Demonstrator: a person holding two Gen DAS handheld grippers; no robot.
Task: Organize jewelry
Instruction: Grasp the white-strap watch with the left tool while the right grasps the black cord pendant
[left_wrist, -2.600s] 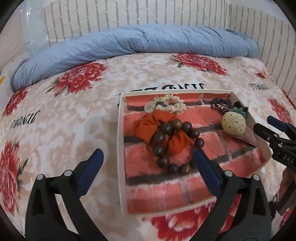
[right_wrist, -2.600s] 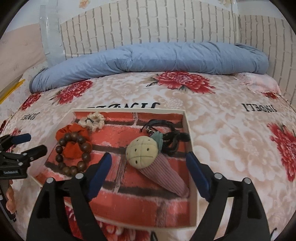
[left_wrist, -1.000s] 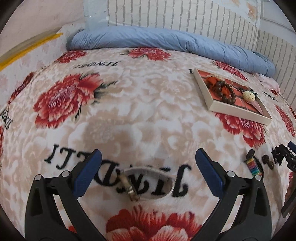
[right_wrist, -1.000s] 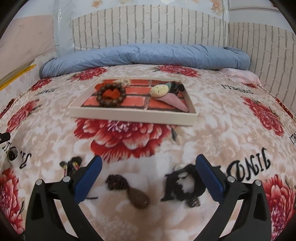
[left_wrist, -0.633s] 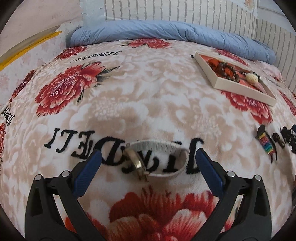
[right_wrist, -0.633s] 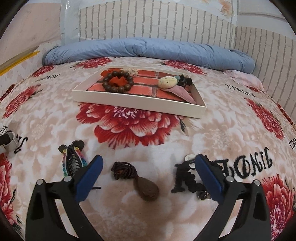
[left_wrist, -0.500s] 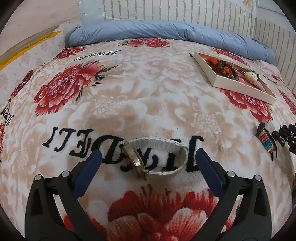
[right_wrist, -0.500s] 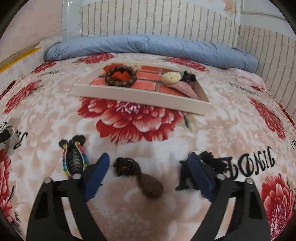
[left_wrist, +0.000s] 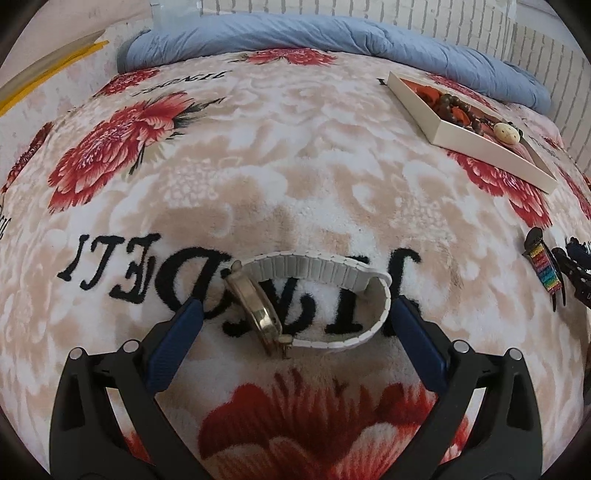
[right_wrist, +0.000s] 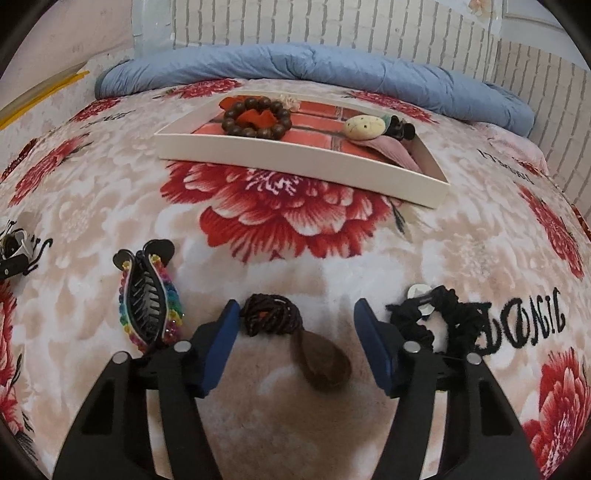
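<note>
Plush blanket (left_wrist: 295, 155), beige with red peonies and black lettering, covers the bed; I take the cream tray (right_wrist: 295, 162) as my landmark.

Inside the tray: a brown bead bracelet (right_wrist: 256, 117) around an orange scrunchie at its left end, a pale pineapple-shaped clip (right_wrist: 364, 127) toward its right end.

My left gripper (left_wrist: 293, 314) sits well to the tray's left and nearer to me. Its jaws stand wide open around a watch (left_wrist: 314, 299) with a white band and gold case, lying on its edge on the blanket. The right pad is at the band, though contact I cannot confirm; the left pad is clear of the case.

My right gripper (right_wrist: 291, 314) is in front of the tray, nearer to me. Its jaws have just been closing and stand about half open, straddling a dark cord necklace with a brown teardrop pendant (right_wrist: 321, 362); the left pad is just beside the coiled cord, not gripping.

Left of that, a rainbow-edged black claw clip (right_wrist: 149, 299). Right of it, a black scrunchie (right_wrist: 436, 317).
</note>
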